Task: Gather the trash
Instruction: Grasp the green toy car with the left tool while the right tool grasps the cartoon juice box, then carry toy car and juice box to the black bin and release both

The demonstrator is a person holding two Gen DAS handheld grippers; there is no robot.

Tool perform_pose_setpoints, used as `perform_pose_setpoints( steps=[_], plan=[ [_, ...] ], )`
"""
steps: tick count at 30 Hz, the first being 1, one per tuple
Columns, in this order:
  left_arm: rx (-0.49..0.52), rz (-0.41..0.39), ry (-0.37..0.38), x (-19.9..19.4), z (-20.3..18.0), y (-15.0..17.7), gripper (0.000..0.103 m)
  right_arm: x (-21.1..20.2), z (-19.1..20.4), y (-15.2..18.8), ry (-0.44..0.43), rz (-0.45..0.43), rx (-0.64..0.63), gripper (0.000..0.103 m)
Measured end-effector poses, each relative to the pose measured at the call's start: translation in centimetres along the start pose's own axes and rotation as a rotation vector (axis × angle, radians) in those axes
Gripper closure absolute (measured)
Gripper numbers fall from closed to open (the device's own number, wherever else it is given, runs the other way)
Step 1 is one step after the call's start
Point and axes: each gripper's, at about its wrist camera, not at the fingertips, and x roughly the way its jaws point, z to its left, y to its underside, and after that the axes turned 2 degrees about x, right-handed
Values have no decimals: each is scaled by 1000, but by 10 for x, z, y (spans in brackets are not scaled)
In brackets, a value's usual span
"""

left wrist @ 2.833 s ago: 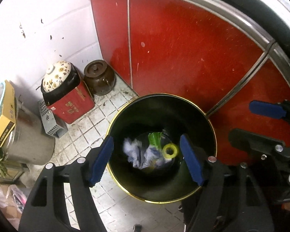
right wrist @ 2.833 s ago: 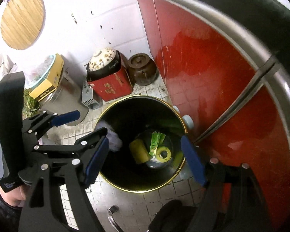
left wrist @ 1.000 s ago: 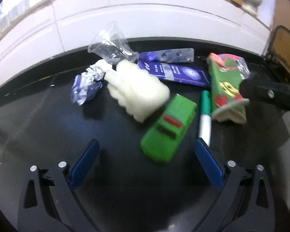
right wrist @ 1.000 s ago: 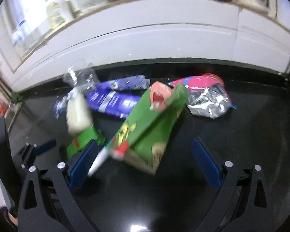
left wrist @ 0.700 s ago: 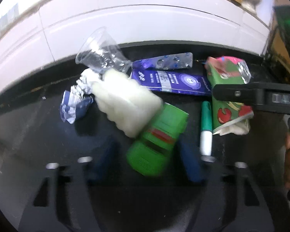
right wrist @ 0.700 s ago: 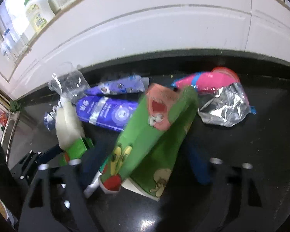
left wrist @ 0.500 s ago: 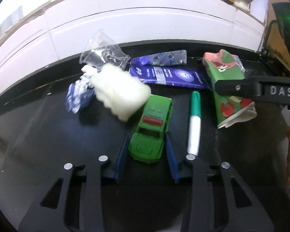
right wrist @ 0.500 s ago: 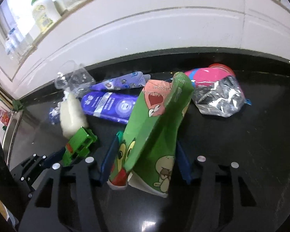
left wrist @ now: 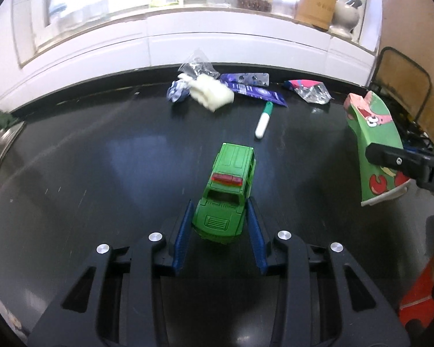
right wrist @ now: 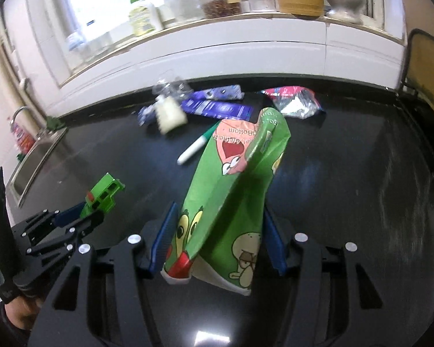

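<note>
The left hand-held gripper (left wrist: 219, 225) is clamping its blue pads on the flanks of a green toy car (left wrist: 225, 198); the right hand-held gripper (right wrist: 217, 240) is squeezing a green cartoon-printed carton (right wrist: 231, 199), which is standing tilted between its jaws; both pieces appear to be held above the black tabletop (left wrist: 86, 179) rather than resting on it, though the fisheye is making that hard to be sure of. So two items are in hand and, by my reckoning, waiting to be carried off; no bin is showing in either view. Farther back, a green-capped marker (left wrist: 263, 120) is lying alone; beyond it, near the white tiled backsplash (left wrist: 217, 46), a pale foam lump (left wrist: 212, 95), a crumpled blue wrapper (left wrist: 176, 94), a clear plastic cup (left wrist: 198, 68), a purple pouch (left wrist: 257, 92) and a pink-and-silver foil packet (left wrist: 308, 89) are lying clustered, still to be collected. The middle of the tabletop is offering open room; a sink (right wrist: 34, 164) is sitting at the left edge, and a dark frame (left wrist: 399, 78) is crowding the right.
</note>
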Motion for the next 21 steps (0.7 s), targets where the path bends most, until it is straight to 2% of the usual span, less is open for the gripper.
perform_pose_setpoints(
  steps=[5,11,15,18,21],
  plan=[
    [-3,-7,-16,-22,2,19,66,-21,11,25,-3,-8,-23,47],
    [-45,-41,-62,-51,32,33,66,-21,52,28,-38,-16,-80,46],
    [-125,-59,-131,-77,80,52,66,-14,114,28,-111,-10,-168,46],
    [-209,-59,-199,-100,125,75,66,-5,175,35,-191,6,-257,46],
    [-291,-53,-299,-126,174,106,66,2,239,47,-282,27,-343,46]
  ],
)
